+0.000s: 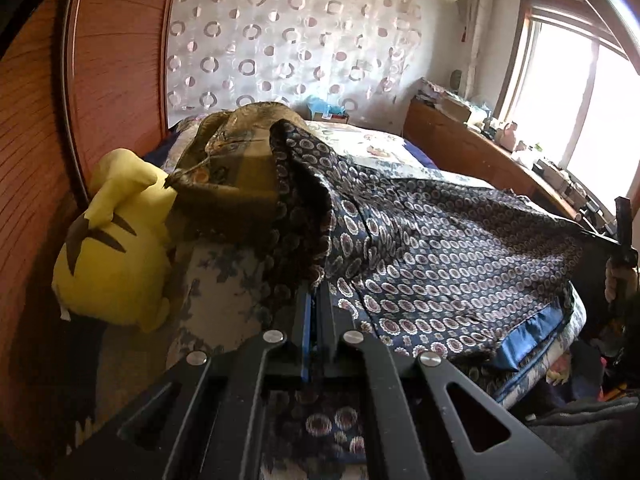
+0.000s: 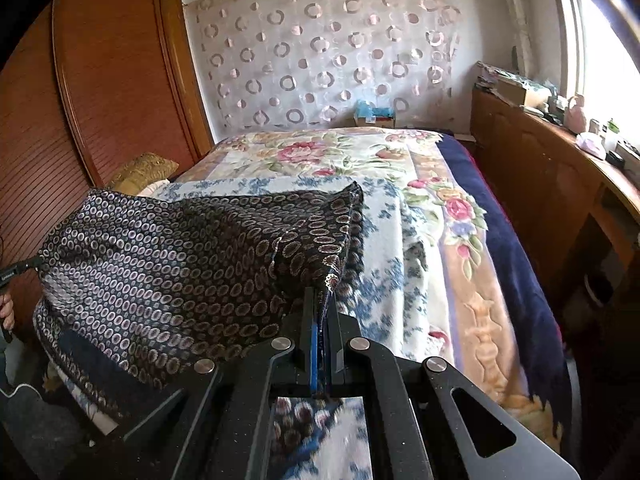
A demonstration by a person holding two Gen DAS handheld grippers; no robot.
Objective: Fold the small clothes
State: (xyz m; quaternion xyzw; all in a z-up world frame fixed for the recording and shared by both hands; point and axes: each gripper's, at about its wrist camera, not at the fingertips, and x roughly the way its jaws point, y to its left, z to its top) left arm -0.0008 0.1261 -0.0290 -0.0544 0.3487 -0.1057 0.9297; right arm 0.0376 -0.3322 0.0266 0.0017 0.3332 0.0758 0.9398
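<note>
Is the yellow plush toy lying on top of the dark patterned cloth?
No, the yellow plush toy sits beside the dark patterned cloth.

We see a bed under a floral blanket, with a reddish wooden wardrobe along its left side and a sheer circle-patterned curtain hung across the far wall. On the right, daylight floods through a window above a long, cluttered wooden cabinet.

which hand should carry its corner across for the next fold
Probably the right tongs: shut on a corner of the patterned cloth with open bed beside them. The left tongs sit against the pillow pile.
</note>
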